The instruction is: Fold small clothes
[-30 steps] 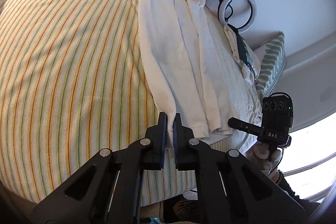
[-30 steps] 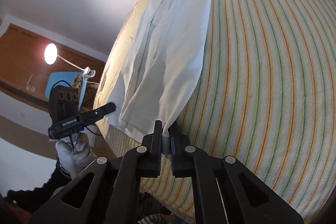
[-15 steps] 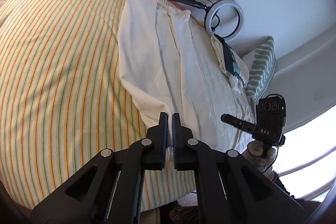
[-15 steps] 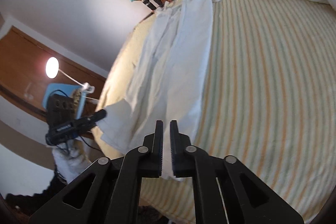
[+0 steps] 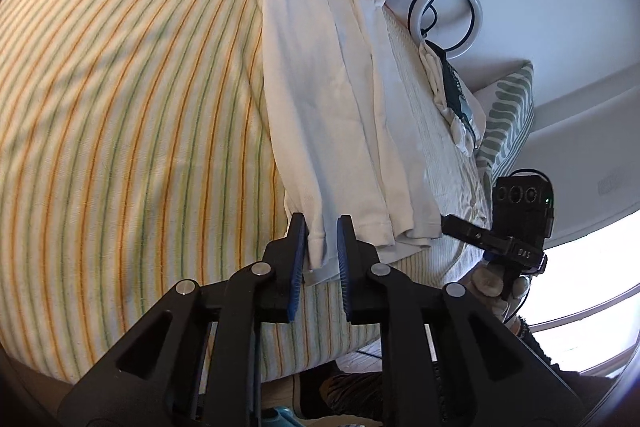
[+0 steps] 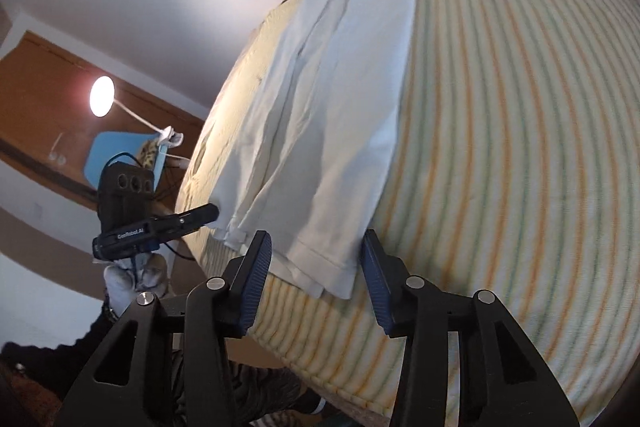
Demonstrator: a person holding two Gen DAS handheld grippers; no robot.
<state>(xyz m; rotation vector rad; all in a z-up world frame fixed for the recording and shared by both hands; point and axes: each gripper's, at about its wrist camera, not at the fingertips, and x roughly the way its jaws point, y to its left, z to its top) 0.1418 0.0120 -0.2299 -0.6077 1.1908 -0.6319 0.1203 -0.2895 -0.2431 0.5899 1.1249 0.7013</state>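
Note:
A white garment (image 5: 312, 87), folded lengthwise into a long strip, lies flat on the striped bedspread (image 5: 140, 107) with its drawstring end far away. Its near hem sits between the jaws of my left gripper (image 5: 321, 227), which are opening; a gap shows beside the cloth. In the right wrist view the same garment (image 6: 340, 107) has its near hem corner between the jaws of my right gripper (image 6: 316, 243), opening wide and clear of the cloth. Each view shows the other hand-held gripper: the right gripper (image 5: 456, 225) and the left gripper (image 6: 200, 217), at the hem's other corner.
The bed's near edge (image 6: 320, 359) drops off just below the hem. A ring light (image 5: 444, 19), a dark crumpled garment (image 5: 452, 95) and a patterned pillow (image 5: 508, 119) are at the bed's far right. A lit lamp (image 6: 102, 101) and a blue chair (image 6: 116, 155) stand beyond the bed.
Both grippers were shut on the garment's near hem and drew it taut. Now both sets of jaws have parted and the hem lies loose on the bedspread.

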